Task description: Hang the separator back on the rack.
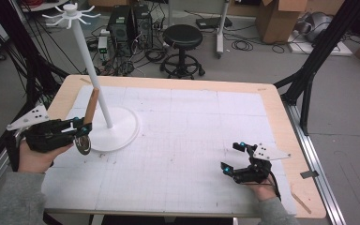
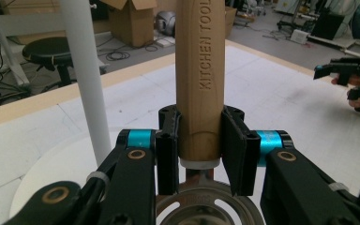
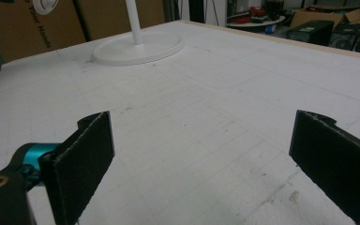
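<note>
A pizza cutter with a wooden handle stamped "KITCHEN TOOL" and a round metal wheel stands upright above the table's left side, handle up. My left gripper is shut on the lower end of the handle, both pads pressing its sides. Just beside it rises a white hanging stand with a round base and hooks at the top. My right gripper rests low at the front right, jaws wide open on bare white mat.
The white gridded mat covers a wooden table. A thin wooden stick lies at the front right corner. Behind the table stand a black stool, computer towers and cardboard boxes. Black frame legs flank the table.
</note>
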The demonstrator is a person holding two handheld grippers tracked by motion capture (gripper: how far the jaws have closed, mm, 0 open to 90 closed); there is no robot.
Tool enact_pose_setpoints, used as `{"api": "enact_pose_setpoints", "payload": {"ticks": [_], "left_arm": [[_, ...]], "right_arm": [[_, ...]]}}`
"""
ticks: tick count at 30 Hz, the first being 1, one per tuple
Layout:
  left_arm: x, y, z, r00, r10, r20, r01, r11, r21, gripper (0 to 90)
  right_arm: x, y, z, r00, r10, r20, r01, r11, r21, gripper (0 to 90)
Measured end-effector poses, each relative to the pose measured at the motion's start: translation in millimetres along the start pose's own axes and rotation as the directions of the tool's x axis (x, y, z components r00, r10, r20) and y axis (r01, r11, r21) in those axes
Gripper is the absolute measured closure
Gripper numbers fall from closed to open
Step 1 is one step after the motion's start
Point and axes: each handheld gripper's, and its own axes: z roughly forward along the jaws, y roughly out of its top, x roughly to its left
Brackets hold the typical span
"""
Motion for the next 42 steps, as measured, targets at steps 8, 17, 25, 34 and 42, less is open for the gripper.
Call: {"api": "enact_pose_setpoints", "payload": {"ticks": [8,17,25,34,42], "left_arm": [[6.4,5.6,-8.1,0.9999,-0.011,-0.013,0.011,0.9999,-0.013,68.7],[17.2,11.1,-23.7,0.9983,-0.045,-0.038,0.043,0.9974,-0.058,68.7],[22.7,19.8,-38.9,0.9969,-0.043,-0.065,0.038,0.9959,-0.083,68.7],[26.4,34.2,-44.1,0.9964,-0.064,-0.056,0.059,0.9939,-0.094,68.7],[25.3,46.5,-42.5,0.9963,-0.052,-0.068,0.046,0.9948,-0.090,68.7]], "right_arm": [[-0.6,0.0,0.1,1.0000,0.001,0.001,-0.001,1.000,-0.003,6.1],[-1.7,0.2,2.1,1.0000,0.001,-0.007,-0.001,1.000,-0.008,6.1],[-0.9,0.4,2.2,1.0000,-0.002,-0.004,0.002,1.000,-0.005,6.1],[-0.5,0.8,2.8,1.0000,0.000,-0.005,0.000,1.000,-0.003,6.1],[0.1,1.1,2.5,1.0000,0.004,-0.008,-0.005,1.000,-0.005,6.1]]}}
